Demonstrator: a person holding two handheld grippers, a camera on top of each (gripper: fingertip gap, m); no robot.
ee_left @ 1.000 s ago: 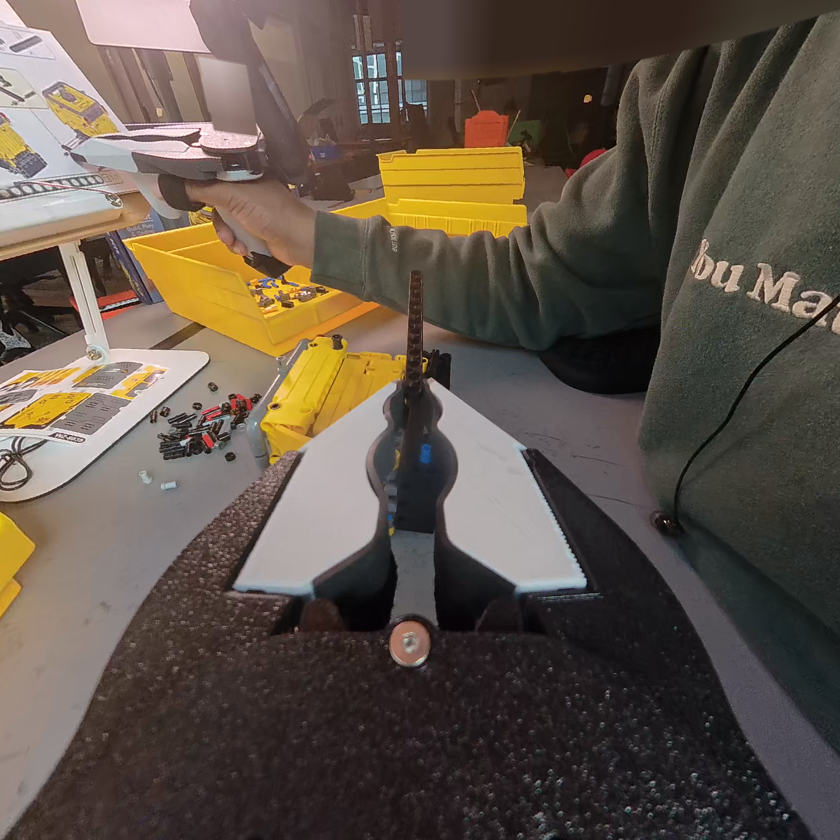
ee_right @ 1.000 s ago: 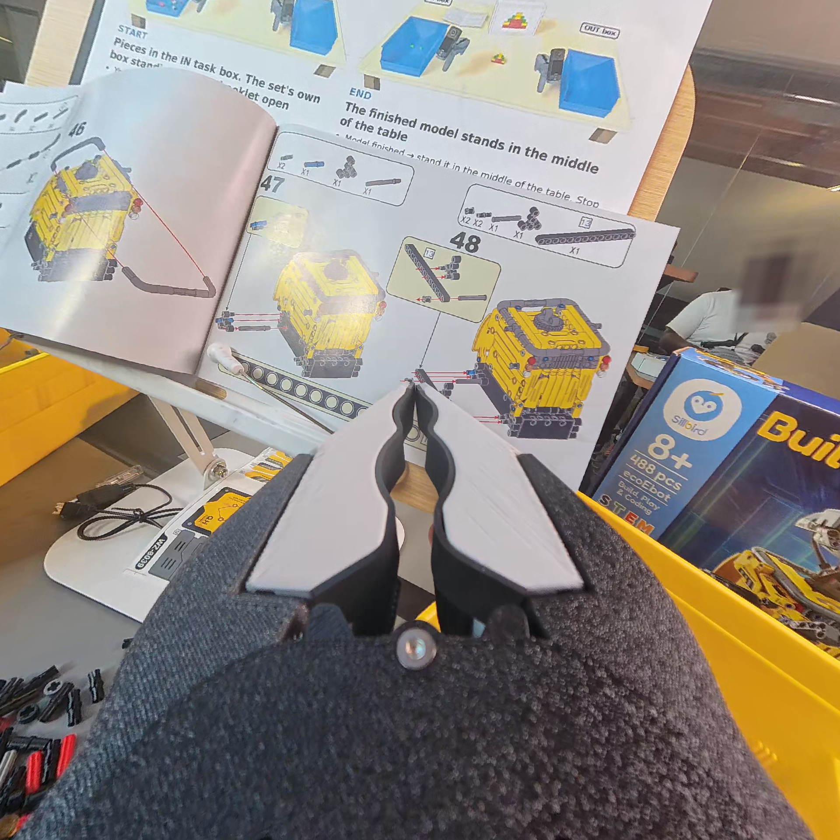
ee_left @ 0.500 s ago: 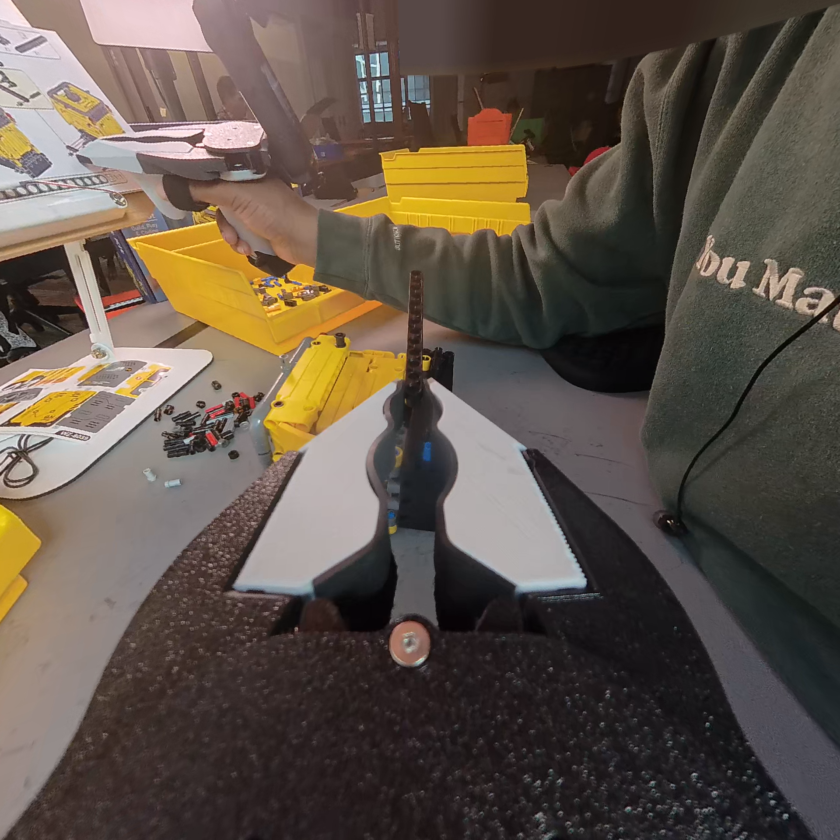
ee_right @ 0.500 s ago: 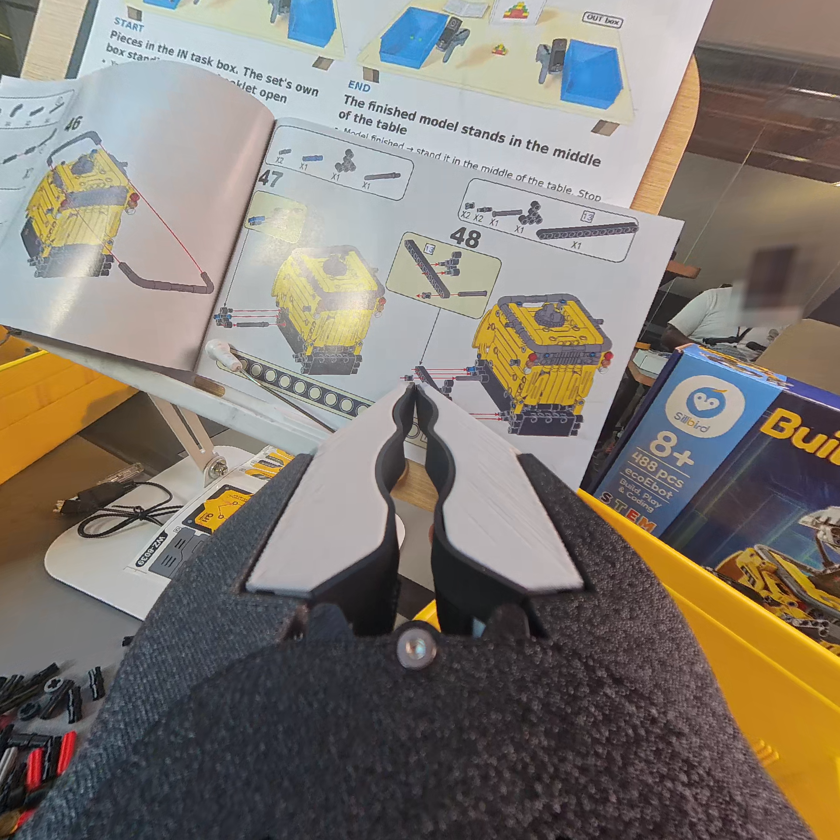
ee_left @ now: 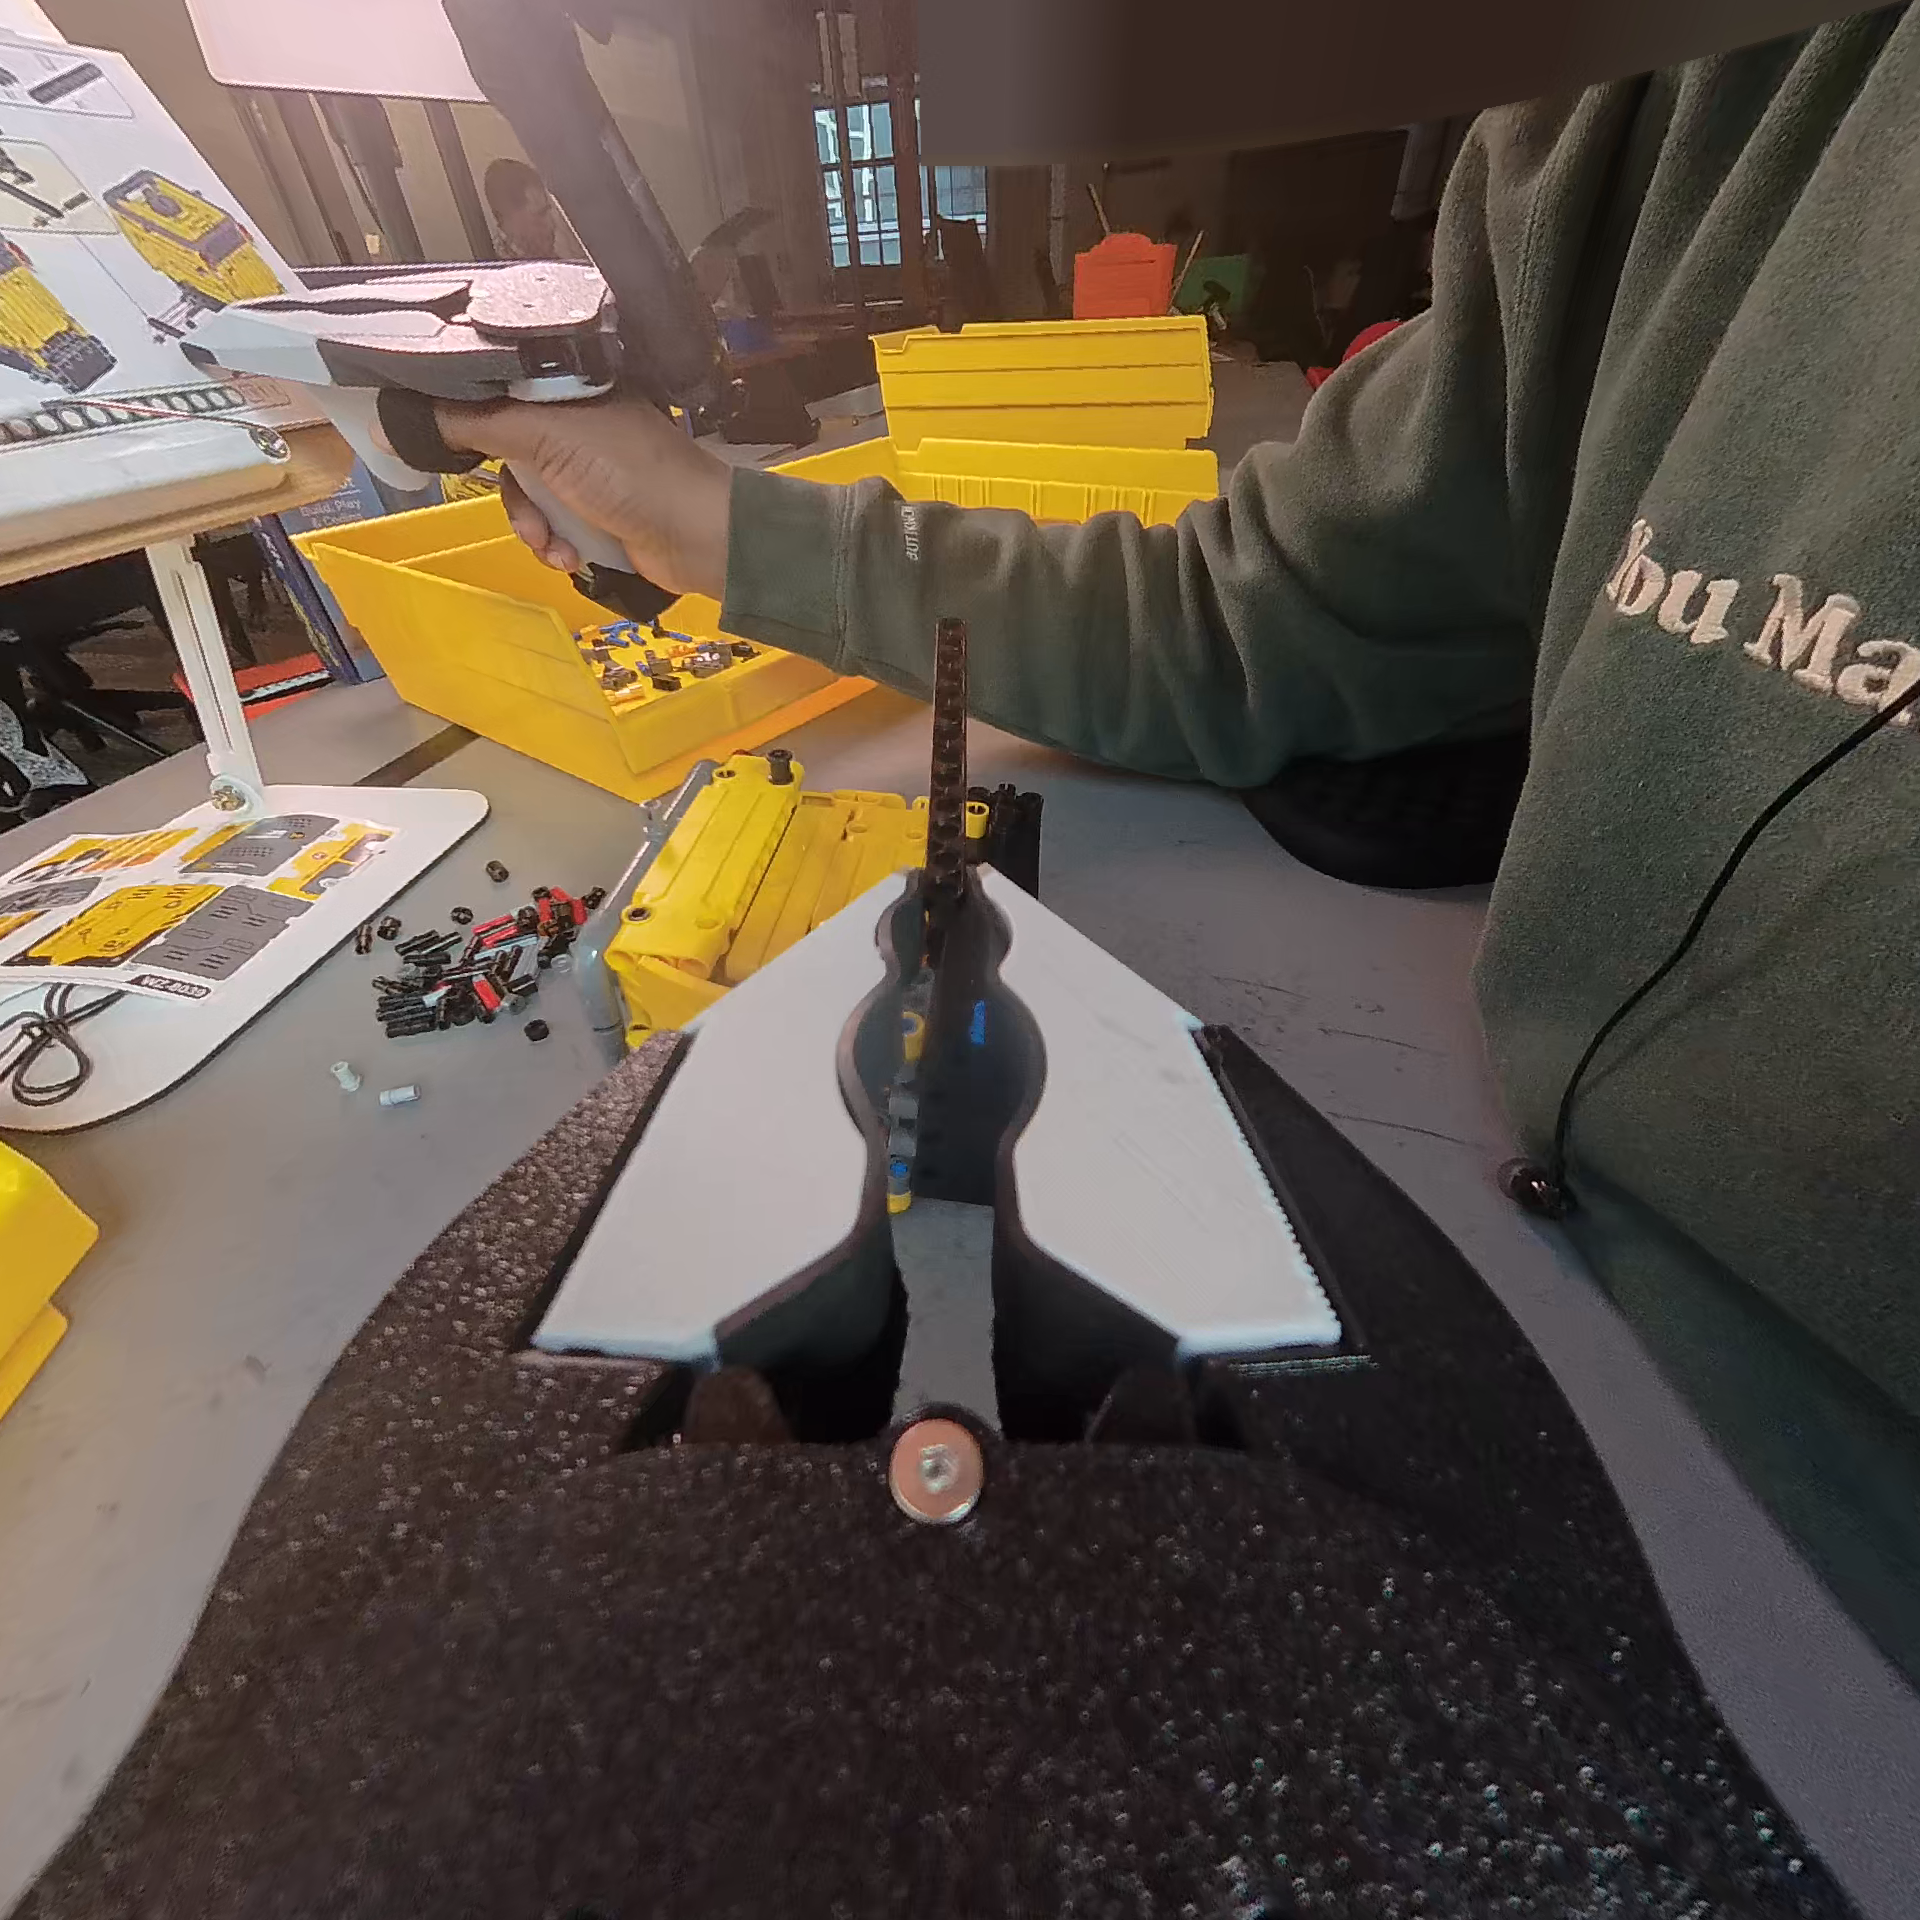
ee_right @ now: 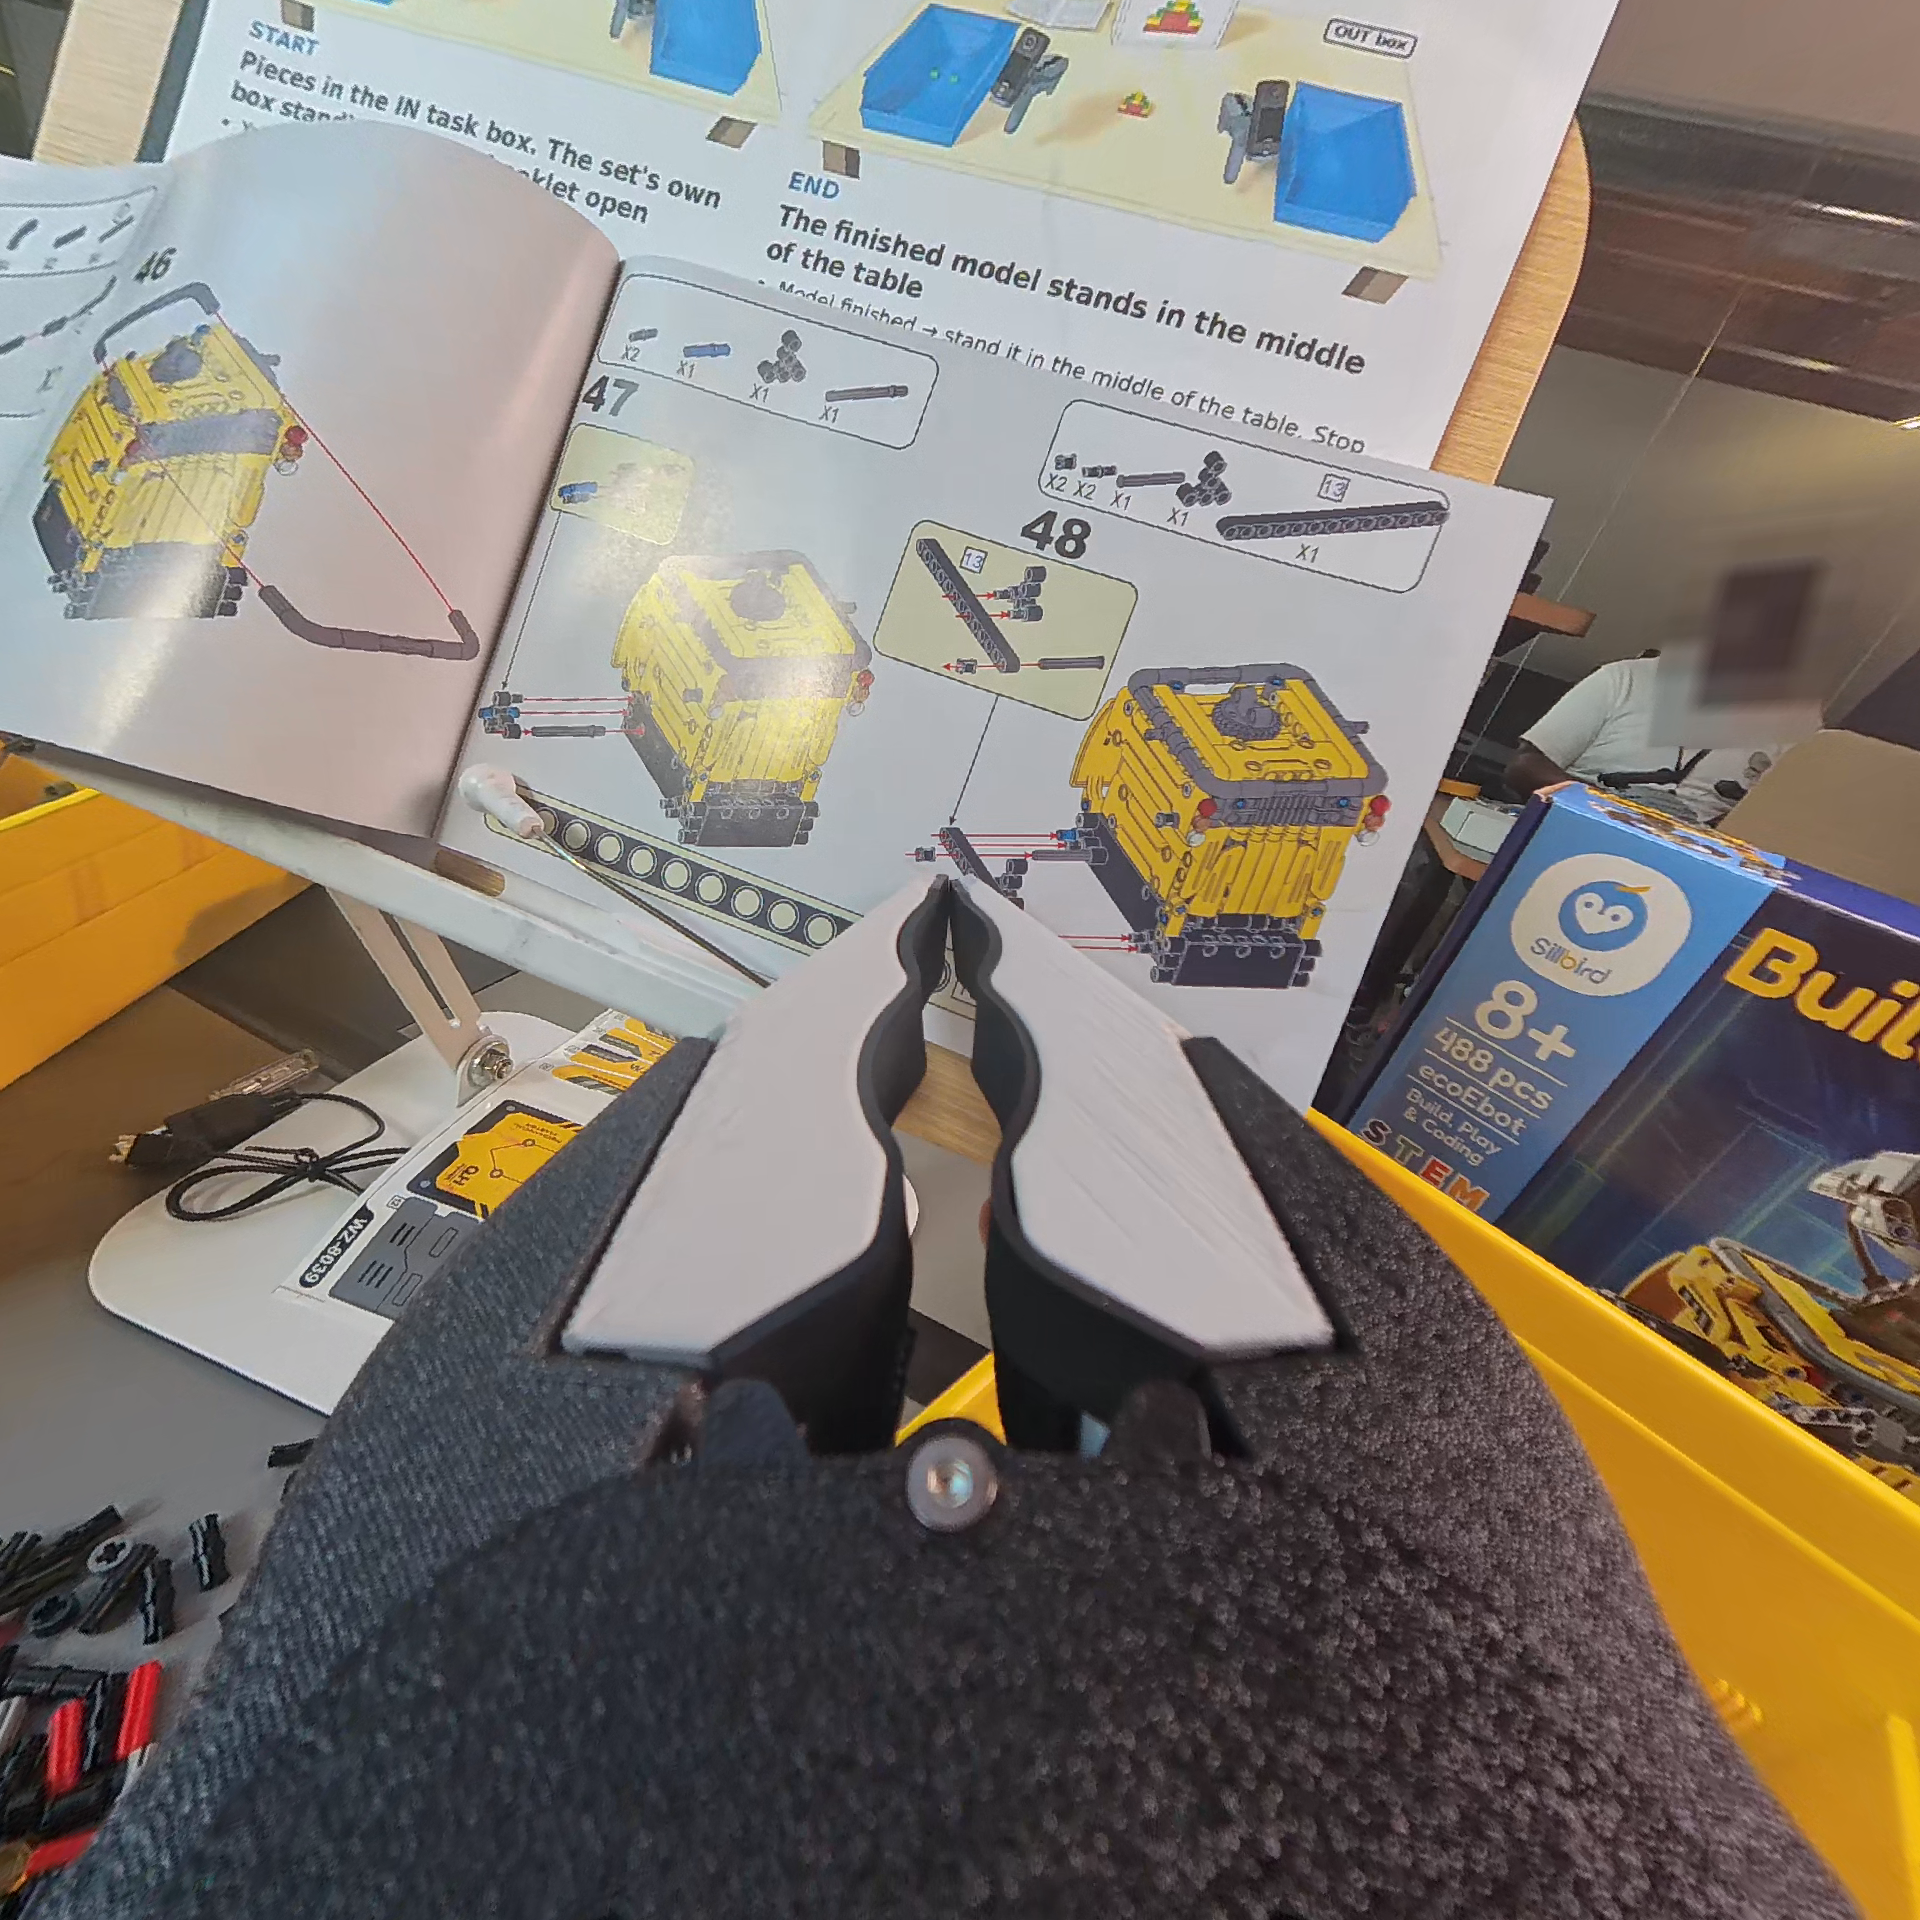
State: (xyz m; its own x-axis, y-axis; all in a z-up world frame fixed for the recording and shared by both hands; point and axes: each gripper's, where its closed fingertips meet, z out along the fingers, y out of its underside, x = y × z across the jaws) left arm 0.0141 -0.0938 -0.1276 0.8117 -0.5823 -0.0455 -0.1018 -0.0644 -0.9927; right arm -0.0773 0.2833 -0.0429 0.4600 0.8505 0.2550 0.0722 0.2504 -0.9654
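My left gripper (ee_left: pixel 943 883) is shut on a long black beam with holes (ee_left: pixel 948 748) that stands upright past the fingertips; small blue, yellow and grey pins sit on the beam's lower part between the fingers. Just behind it a yellow block model (ee_left: pixel 748 883) lies on the grey table (ee_left: pixel 260 1226). My right gripper (ee_right: pixel 945 883) is shut and empty, held up in front of the open instruction booklet (ee_right: pixel 727 582) on its stand. In the left wrist view the right gripper (ee_left: pixel 223 343) shows at the upper left, held by a hand (ee_left: pixel 592 488).
A pile of black and red pins (ee_left: pixel 468 966) lies left of the model. A yellow bin with small parts (ee_left: pixel 499 623) stands behind, more yellow bins (ee_left: pixel 1039 416) farther back. A set box (ee_right: pixel 1662 1039) stands right of the booklet. A person's green sleeve (ee_left: pixel 1143 603) reaches across. Some 40 cm of space lies between my two pairs of fingers.
The right gripper has crept a little closer to the booklet. The left gripper and its beam have hardly moved.
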